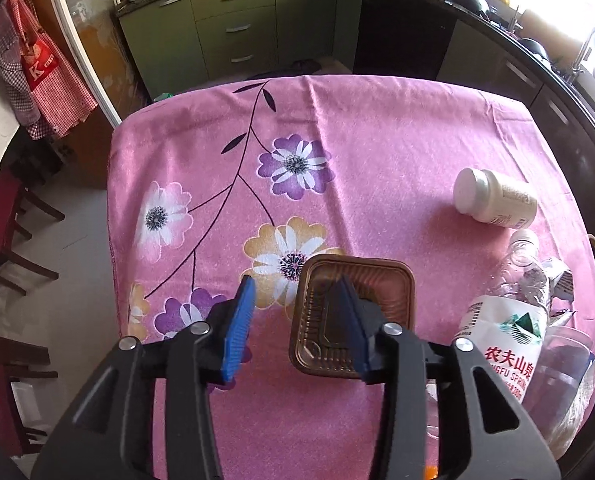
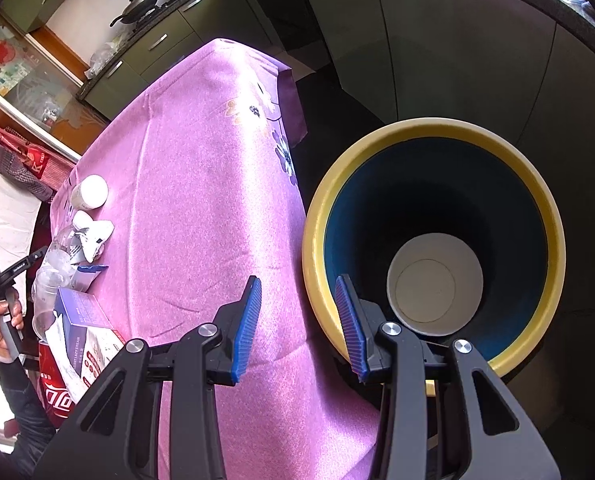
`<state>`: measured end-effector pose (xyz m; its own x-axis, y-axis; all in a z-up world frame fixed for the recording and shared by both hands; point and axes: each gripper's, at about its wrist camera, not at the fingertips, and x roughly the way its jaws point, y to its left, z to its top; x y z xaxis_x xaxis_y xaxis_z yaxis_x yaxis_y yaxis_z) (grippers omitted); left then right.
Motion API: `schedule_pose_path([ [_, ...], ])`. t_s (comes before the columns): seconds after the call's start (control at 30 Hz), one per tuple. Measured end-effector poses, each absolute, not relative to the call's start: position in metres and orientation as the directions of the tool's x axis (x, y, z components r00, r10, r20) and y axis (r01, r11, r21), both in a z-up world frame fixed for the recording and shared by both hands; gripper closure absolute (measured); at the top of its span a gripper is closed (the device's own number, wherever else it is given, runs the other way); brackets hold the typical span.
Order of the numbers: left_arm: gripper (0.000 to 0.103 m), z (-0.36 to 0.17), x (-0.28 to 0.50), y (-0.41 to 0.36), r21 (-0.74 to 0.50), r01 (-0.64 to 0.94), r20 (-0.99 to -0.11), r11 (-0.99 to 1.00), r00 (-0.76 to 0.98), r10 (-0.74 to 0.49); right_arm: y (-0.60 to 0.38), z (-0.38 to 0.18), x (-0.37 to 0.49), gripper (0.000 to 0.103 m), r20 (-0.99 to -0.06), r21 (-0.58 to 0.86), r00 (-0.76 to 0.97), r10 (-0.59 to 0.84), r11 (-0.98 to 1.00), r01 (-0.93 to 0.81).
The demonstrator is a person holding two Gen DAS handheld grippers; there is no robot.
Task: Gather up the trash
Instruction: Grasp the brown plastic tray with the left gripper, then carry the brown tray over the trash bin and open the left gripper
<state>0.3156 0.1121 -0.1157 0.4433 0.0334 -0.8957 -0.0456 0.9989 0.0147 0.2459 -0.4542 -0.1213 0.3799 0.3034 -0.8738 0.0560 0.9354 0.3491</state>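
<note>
The left gripper [image 1: 297, 316] stands apart, its right finger over the tray [image 1: 381, 280]. The right gripper [image 2: 299, 318], also apart and empty, hangs beside the bin [image 2: 321, 208].

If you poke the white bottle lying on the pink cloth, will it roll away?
Probably. The white bottle lies on its side and looks round, so a sideways nudge would likely set it rolling. The pink cloth is soft and a bit creased, which may slow it. It looks like light plastic.

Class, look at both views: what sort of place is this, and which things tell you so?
Most likely a home kitchen: green cabinets with drawers, a wok on the counter, and a tap by the window.
</note>
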Motion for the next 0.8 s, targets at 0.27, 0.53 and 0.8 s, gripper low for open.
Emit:
schedule_pose_path([
  [0.27, 0.094, -0.133, 0.321, 0.11, 0.036, -0.008, -0.922, 0.999, 0.386, 0.036, -0.444, -0.127, 0.25, 0.064, -0.875, 0.352, 0.369, 0.313, 0.935, 0.042],
  [0.53, 0.099, -0.103, 0.308, 0.105, 0.011, 0.015, -0.889, 1.0, 0.459, 0.003, -0.444, -0.119, 0.246, 0.064, -0.861, 0.365, 0.393, 0.324, 0.931, 0.031],
  [0.8, 0.099, -0.029, 0.292, 0.058, 0.041, 0.109, -0.816, 0.993, 0.577, -0.03, -0.468, -0.111, 0.226, 0.064, -0.83, 0.4, 0.445, 0.336, 0.915, 0.056],
])
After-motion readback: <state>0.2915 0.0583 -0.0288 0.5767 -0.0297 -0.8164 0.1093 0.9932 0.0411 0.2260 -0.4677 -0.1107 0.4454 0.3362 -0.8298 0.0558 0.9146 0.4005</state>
